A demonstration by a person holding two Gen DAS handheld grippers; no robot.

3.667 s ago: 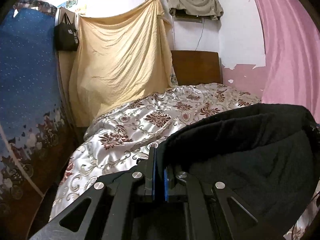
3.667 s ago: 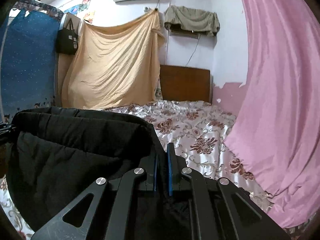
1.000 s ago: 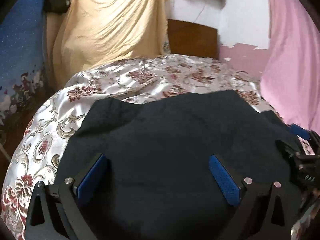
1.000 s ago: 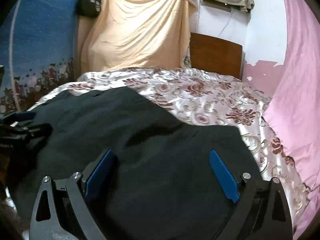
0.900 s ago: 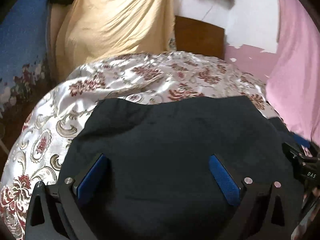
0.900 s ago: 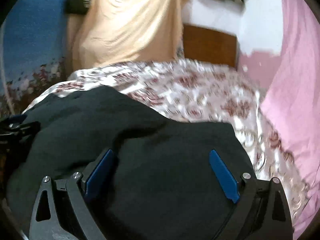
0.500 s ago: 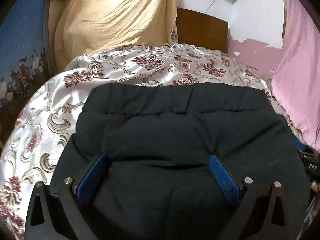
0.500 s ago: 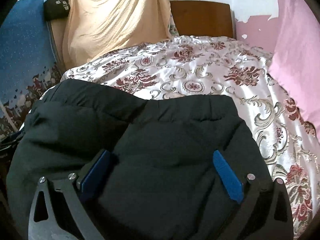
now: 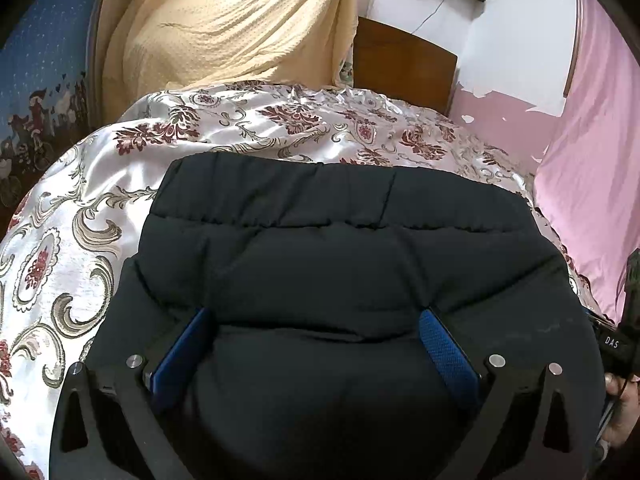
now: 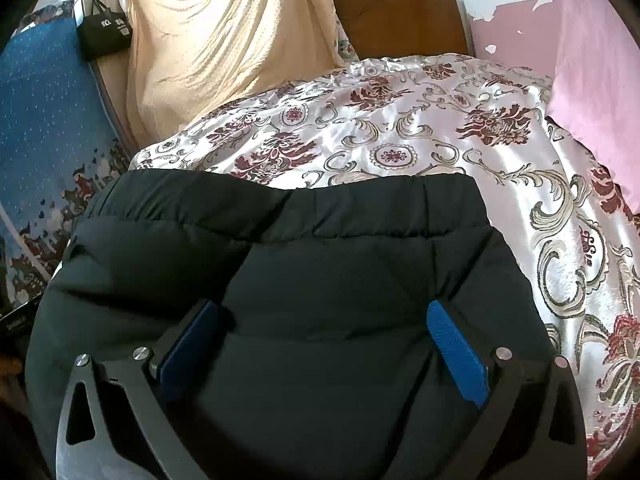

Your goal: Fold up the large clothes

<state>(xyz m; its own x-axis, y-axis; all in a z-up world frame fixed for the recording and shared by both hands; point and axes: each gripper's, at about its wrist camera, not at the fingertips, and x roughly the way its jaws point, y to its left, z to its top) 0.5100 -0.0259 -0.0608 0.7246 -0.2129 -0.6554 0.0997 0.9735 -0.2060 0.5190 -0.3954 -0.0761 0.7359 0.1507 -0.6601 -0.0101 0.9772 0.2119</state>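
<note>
Right wrist: black padded garment (image 10: 320, 280) on bedspread (image 10: 440, 140)

Black padded garment (image 9: 340, 264) is running off the bottom edge beneath both sets of jaws, its near part unseen. It is covering the bed (image 10: 440, 132) under the jaws. Right gripper (image 9: 618, 344) is showing only partly at the frame edge.

We find the padded jacket (image 9: 352, 264) lying on the bedspread (image 9: 80, 216), filling the lower centre of both views. Behind it, at upper centre, stands the headboard (image 9: 404, 64), with a hung sheet (image 9: 232, 20) to its left (a bag (image 10: 105, 31) at upper left) and a curtain (image 9: 592, 152) at right.
</note>
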